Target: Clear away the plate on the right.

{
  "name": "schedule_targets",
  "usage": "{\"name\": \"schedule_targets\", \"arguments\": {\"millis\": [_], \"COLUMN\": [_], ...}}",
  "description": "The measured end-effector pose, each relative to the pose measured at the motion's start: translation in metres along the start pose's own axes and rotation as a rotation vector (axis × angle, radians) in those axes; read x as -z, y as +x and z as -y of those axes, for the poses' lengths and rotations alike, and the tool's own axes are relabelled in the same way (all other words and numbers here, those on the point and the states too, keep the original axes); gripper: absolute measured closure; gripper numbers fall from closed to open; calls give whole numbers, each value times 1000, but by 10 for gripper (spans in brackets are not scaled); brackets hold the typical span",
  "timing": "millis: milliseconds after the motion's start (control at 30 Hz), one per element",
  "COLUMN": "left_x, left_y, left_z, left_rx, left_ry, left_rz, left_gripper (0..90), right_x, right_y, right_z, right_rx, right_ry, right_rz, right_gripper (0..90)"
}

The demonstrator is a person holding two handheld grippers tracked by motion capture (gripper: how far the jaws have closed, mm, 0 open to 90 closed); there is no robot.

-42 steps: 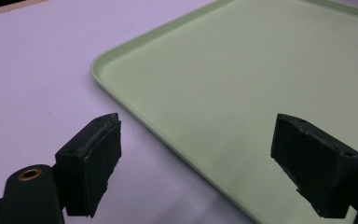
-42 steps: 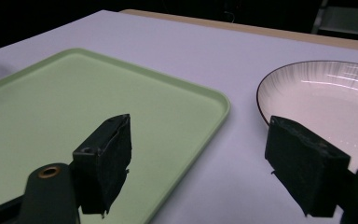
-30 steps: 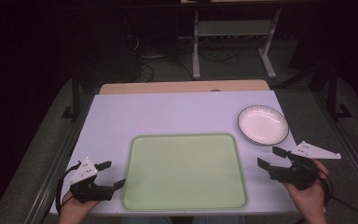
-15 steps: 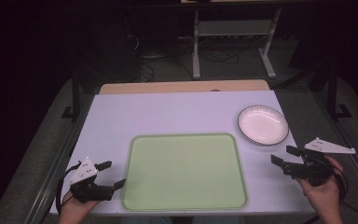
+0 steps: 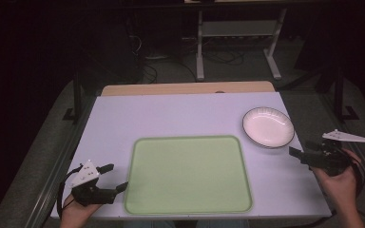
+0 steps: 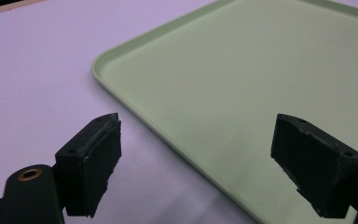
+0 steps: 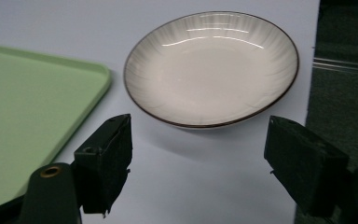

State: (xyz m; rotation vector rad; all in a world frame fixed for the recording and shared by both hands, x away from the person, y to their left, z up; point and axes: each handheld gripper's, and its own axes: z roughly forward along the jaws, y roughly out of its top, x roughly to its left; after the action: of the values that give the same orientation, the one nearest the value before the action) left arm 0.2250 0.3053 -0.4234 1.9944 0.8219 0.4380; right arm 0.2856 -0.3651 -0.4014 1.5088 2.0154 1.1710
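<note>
Right tongs (image 7: 198, 163) agape before plate (image 7: 212, 67), tray (image 7: 23, 107) alongside.

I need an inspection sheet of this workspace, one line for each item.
Surface: white table, wooden strip along its far edge.
Job's things: white plate with dark rim, empty, far right; green tray, empty, near middle; the two lie apart.
Clutter: nothing seen.
Grippers: left gripper open, beside tray's left edge; right gripper open, pointing at plate, not touching.
Cables: black cable trailing from left gripper.
Surroundings: dark room, metal stand behind the table.
</note>
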Motion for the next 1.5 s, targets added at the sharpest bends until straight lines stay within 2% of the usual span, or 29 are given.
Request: {"name": "schedule_targets", "arguments": {"millis": [367,433,500,667,767,800,833,867,900,933,967,1000,1033,1133,1333,1467,1500], "left_x": [-1,-1,-1,-2,-2,-2,-2,-2,-2,-2,-2,-2,-2,-2,-3,-4,-4], "left_y": [-1,0,0,0,1,1,2,2,2,2,1,1,1,2,2,2,2], "left_z": [0,0,1,1,1,1,1,2,2,2,2,2,2,2,2,2,2], "left_rx": [5,5,4,7,9,9,9,12,12,11,11,10,10,11,14,13,13], "left_ry": [3,4,5,6,7,8,8,9,9,10,11,10,10,11,13,14,15], "left_rz": [2,1,0,0,-1,-2,-2,-3,-4,-4,-4,-4,-4,-2,-2,-2,-3], "left_gripper": [159,159,159,159,159,159,159,159,159,159,159,159,159,159,159,159,159], "right_x": [-16,-22,-25,-38,-46,-52,-52,-59,-59,-63,-63,-67,-67,-73,-78,-82,-82], "right_y": [-24,-30,-32,-43,-49,-53,-53,-57,-57,-59,-59,-64,-64,-71,-74,-78,-78], "right_z": [-17,-21,-22,-30,-33,-35,-35,-36,-36,-37,-37,-37,-37,-37,-36,-36,-36], "right_rx": [-51,-82,-93,-140,-178,-225,-225,-267,-267,-304,-304,-359,-359,-416,-453,-502,-502], "right_ry": [23,32,39,76,87,90,90,114,114,121,121,134,134,160,182,201,201], "right_rz": [20,12,4,10,16,26,26,33,33,36,36,35,35,33,37,23,23], "right_gripper": [228,229,229,231,241,260,260,268,268,290,290,311,311,361,408,470,470]}}
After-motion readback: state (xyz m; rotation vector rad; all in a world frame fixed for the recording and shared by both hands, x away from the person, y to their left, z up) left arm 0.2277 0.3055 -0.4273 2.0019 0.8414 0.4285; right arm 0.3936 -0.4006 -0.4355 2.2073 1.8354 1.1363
